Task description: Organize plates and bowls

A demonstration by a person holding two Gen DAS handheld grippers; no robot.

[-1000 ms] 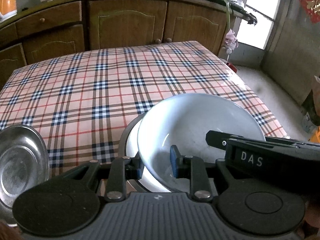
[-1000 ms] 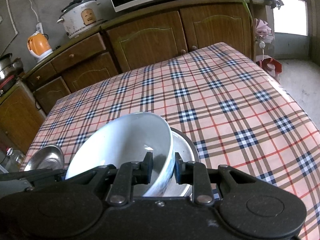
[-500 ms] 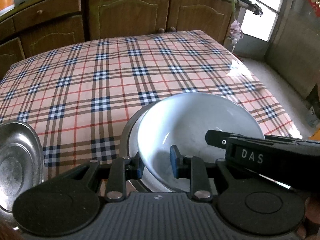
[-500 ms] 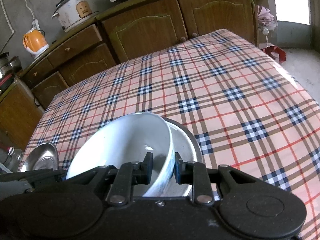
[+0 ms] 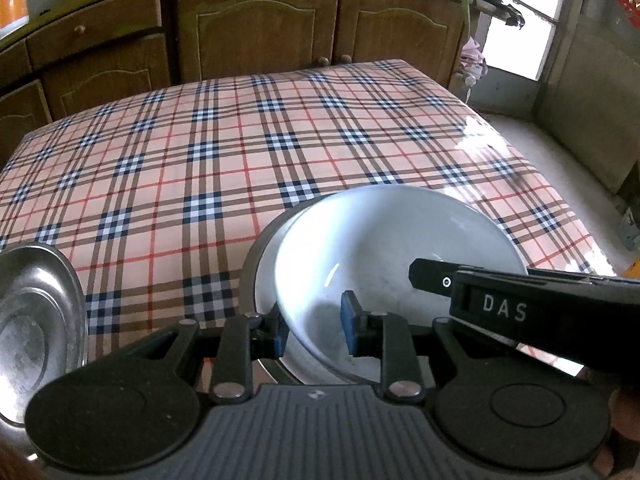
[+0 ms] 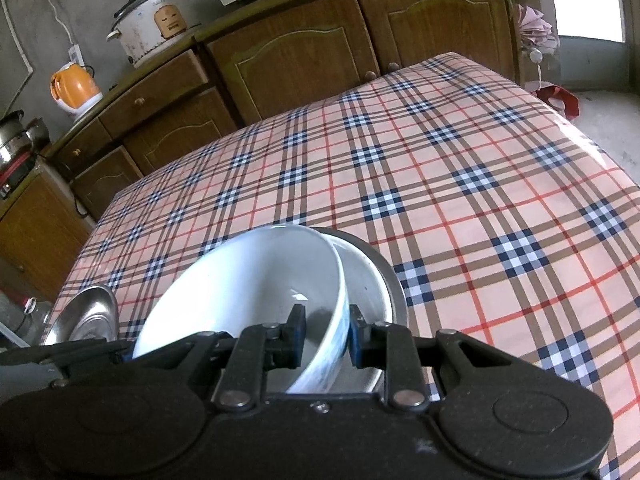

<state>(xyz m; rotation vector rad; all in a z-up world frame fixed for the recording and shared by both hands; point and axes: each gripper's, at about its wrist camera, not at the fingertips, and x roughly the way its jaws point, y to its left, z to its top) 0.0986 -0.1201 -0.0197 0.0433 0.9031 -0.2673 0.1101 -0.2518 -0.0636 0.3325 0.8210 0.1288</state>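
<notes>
White ceramic bowl (image 6: 256, 280) tilted over metal-rimmed dish (image 6: 380, 276), rim pinched by right gripper (image 6: 326, 336) and flanked, apparently gripped, by left gripper (image 5: 312, 330), likely two-point hold for steady nesting; steel plate (image 5: 36, 320) lying left of left gripper on plaid tablecloth (image 5: 240, 152).

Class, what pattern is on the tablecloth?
Pink plaid tablecloth with navy, brown and red lines; clearest in the right wrist view.
</notes>
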